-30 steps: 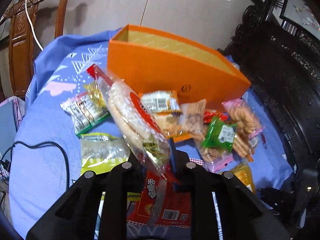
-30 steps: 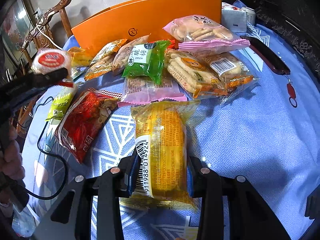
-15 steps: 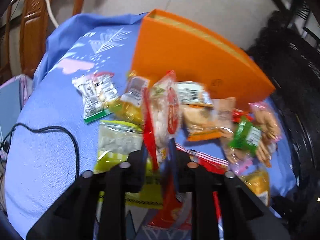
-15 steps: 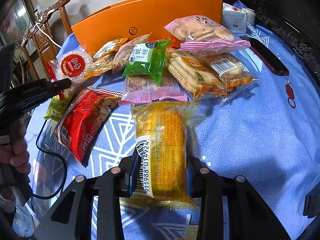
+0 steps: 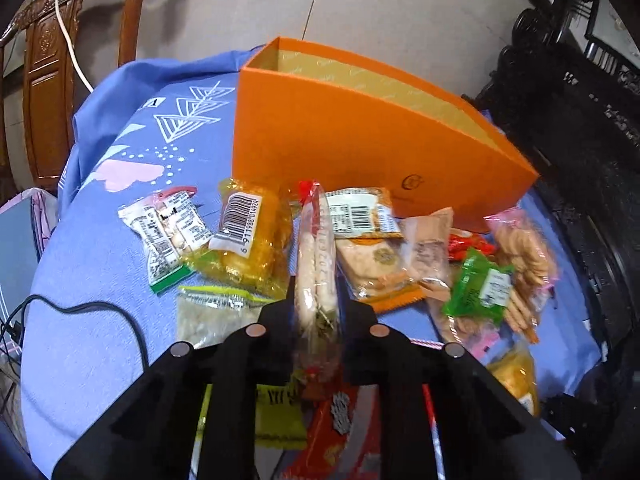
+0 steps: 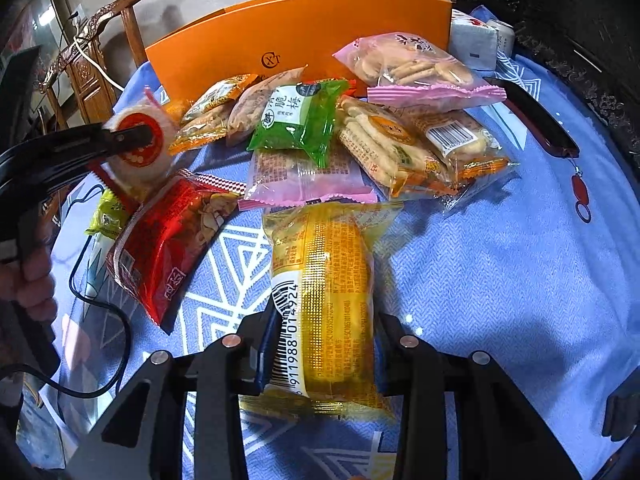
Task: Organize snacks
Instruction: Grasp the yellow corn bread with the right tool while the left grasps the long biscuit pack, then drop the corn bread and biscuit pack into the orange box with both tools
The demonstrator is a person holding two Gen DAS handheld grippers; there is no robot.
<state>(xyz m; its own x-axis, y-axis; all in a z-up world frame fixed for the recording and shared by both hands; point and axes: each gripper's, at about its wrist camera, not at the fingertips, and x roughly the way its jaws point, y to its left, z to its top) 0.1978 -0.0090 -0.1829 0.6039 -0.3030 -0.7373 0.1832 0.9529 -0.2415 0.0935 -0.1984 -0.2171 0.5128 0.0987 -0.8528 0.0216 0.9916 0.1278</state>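
Note:
My left gripper (image 5: 316, 312) is shut on a clear pack of round rice crackers (image 5: 316, 256) with a red label, held edge-on above the snack pile; the pack also shows in the right wrist view (image 6: 138, 148). An open orange box (image 5: 360, 136) stands behind the pile, also seen in the right wrist view (image 6: 304, 44). My right gripper (image 6: 324, 344) is shut on a yellow cake pack (image 6: 324, 292) low over the blue cloth. Loose snacks lie between: a green pack (image 6: 298, 114), a pink biscuit bag (image 6: 412, 68), a red bag (image 6: 168, 236).
The table has a blue patterned cloth (image 6: 500, 264). A black cable (image 5: 100, 316) runs at its left edge. A wooden chair (image 5: 48, 80) stands at back left, dark carved furniture (image 5: 580, 112) to the right. A dark red case (image 6: 536, 120) and a white packet (image 6: 476, 42) lie at right.
My left gripper has turned the rice cracker pack edge-on and shifted it relative to the orange box. My right gripper has held still with the yellow pack.

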